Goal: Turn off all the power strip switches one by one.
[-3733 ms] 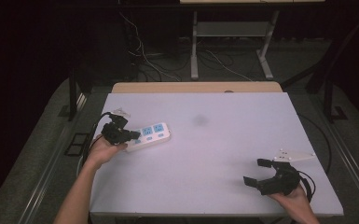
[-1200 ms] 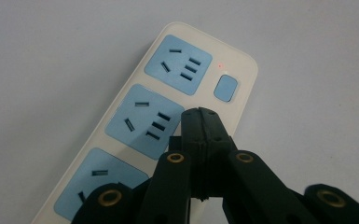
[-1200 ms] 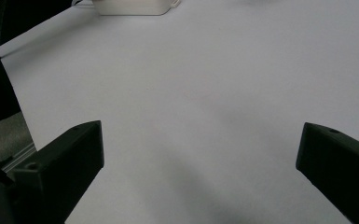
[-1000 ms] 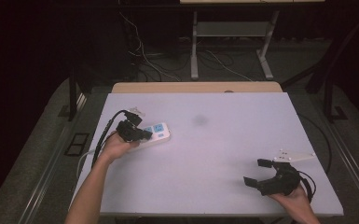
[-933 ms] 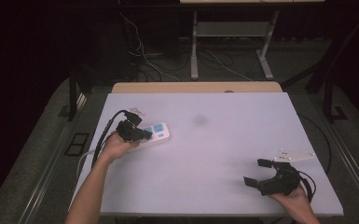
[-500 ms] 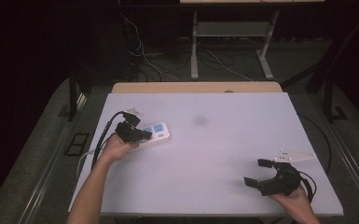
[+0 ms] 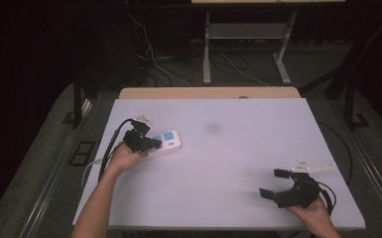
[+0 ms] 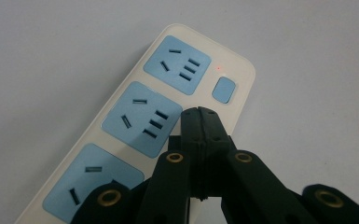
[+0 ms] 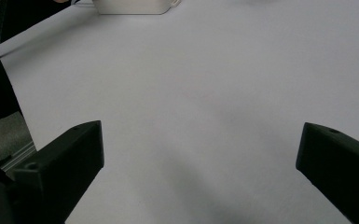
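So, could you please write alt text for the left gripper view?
The left gripper, jaws shut together, hovers over a cream power strip with three blue sockets, near its blue switch. A small red light glows beside the switch; the strip lies on a white table.

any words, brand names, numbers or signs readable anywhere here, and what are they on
None: no readable text in any view.
The white power strip with blue socket panels carries no printed word, brand or number, only slot openings, a blue switch button and a small red indicator dot.
The white table and the black left gripper bear no lettering either.
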Action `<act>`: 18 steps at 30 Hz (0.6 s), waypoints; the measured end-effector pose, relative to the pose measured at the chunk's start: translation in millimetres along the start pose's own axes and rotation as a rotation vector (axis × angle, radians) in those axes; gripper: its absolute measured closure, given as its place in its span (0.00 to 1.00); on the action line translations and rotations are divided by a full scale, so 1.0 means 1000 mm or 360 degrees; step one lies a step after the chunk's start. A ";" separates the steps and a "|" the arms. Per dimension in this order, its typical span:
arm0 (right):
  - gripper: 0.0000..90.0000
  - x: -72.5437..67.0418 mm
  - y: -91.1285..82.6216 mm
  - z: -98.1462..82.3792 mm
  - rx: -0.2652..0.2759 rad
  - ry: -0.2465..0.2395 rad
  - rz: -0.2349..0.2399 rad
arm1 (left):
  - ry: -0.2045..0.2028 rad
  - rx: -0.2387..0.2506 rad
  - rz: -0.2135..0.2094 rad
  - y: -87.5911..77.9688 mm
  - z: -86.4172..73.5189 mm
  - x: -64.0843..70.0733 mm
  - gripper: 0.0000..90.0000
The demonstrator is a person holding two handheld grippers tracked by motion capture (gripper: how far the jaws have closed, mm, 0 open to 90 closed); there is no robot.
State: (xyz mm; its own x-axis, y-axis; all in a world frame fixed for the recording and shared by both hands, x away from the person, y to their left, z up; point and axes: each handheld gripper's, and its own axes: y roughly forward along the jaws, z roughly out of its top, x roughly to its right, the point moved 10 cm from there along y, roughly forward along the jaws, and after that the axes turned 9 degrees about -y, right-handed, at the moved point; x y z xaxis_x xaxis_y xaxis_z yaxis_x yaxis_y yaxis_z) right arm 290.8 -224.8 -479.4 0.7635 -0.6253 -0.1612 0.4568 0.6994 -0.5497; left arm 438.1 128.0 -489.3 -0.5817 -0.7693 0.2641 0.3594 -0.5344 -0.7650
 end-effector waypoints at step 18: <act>0.01 0.001 0.000 0.001 0.0005 0.0000 -0.0005 | -0.0031 -0.0033 0.0014 -0.011 -0.004 -0.009 0.99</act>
State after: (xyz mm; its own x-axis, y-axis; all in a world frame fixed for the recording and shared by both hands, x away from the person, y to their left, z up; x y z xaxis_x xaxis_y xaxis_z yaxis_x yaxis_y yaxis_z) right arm 291.7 -225.5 -478.7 0.7621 -0.6276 -0.1593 0.4607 0.6985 -0.5476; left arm 436.6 142.6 -485.3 -0.5639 -0.7809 0.2687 0.3490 -0.5202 -0.7795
